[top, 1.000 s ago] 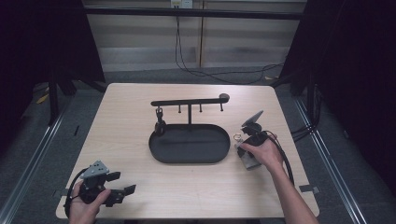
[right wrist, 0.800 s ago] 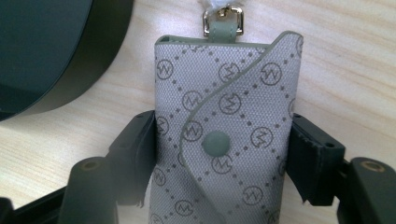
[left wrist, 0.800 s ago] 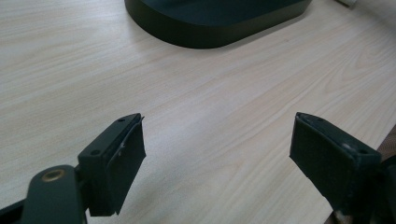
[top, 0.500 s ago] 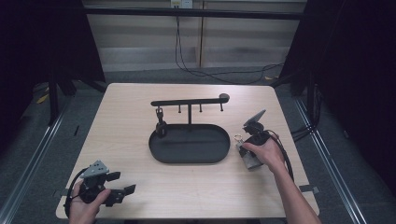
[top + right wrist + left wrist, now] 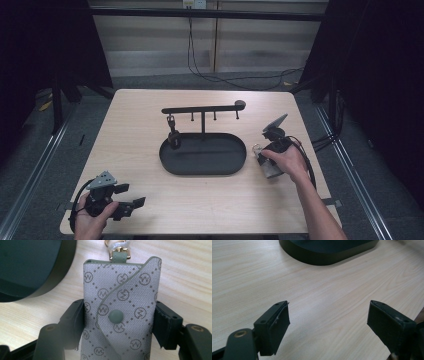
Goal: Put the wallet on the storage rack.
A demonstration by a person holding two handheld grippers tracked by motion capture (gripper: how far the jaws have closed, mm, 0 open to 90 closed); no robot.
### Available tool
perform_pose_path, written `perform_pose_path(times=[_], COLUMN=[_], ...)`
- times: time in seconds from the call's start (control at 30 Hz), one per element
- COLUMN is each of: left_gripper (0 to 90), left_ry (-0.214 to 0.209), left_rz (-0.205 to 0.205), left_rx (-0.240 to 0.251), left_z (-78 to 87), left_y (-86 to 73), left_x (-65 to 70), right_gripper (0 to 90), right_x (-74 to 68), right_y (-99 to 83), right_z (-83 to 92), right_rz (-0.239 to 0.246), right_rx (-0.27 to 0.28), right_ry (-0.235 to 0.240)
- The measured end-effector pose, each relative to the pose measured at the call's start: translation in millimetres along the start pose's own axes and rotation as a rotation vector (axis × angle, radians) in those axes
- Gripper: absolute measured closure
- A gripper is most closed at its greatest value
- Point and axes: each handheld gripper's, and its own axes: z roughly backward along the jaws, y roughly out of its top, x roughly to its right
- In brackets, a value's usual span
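The right gripper [image 5: 117,325] has just closed its jaws on the grey patterned key pouch [image 5: 120,312], pads pressing both its sides. The pouch lies on the table [image 5: 135,130], just right of the black oval tray [image 5: 172,167], apparently flat. The left gripper [image 5: 328,322] stands spread wide at the near left corner.

Tray [image 5: 202,161] at table [image 5: 140,115] centre, rack [image 5: 202,109] standing at its rear edge. Pouch [image 5: 120,315] on table just right of tray, between right gripper [image 5: 117,322] pads. Left gripper [image 5: 131,204] at near-left corner, well apart.
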Motion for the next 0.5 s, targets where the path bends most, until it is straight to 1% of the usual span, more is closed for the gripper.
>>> perform_pose_path(times=[0.07, 0.13, 0.17, 0.37, 0.47, 0.5], left_gripper=[17.8, 17.8, 17.8, 17.8, 17.8, 17.8], left_ry=[-0.003, -0.002, -0.003, -0.004, -0.004, -0.005], left_rz=[0.0, -0.001, 0.001, 0.0, -0.005, -0.003], left_rx=[-0.001, -0.003, -0.002, -0.003, -0.004, -0.001], left_z=[-0.2, -0.3, -0.3, -0.3, 0.1, 0.1], left_y=[-0.1, -0.2, -0.2, -0.2, -0.2, -0.4], left_x=[-0.6, -0.6, -0.4, -0.9, 0.3, 0.5], right_gripper=[33.6, 33.7, 33.6, 33.7, 33.7, 33.7], right_x=[-0.5, -2.2, -2.5, -2.5, -2.5, -2.0], right_y=[0.2, 0.0, 0.1, 2.0, 2.0, 1.8], right_z=[2.5, 3.9, 5.4, 16.0, 20.4, 21.1], right_rz=[-0.001, 0.006, 0.003, 0.007, -0.003, 0.001], right_rx=[0.011, 0.005, 0.006, 0.022, 0.028, 0.029], right_ry=[0.007, -0.001, 0.002, 0.001, 0.006, 0.008])
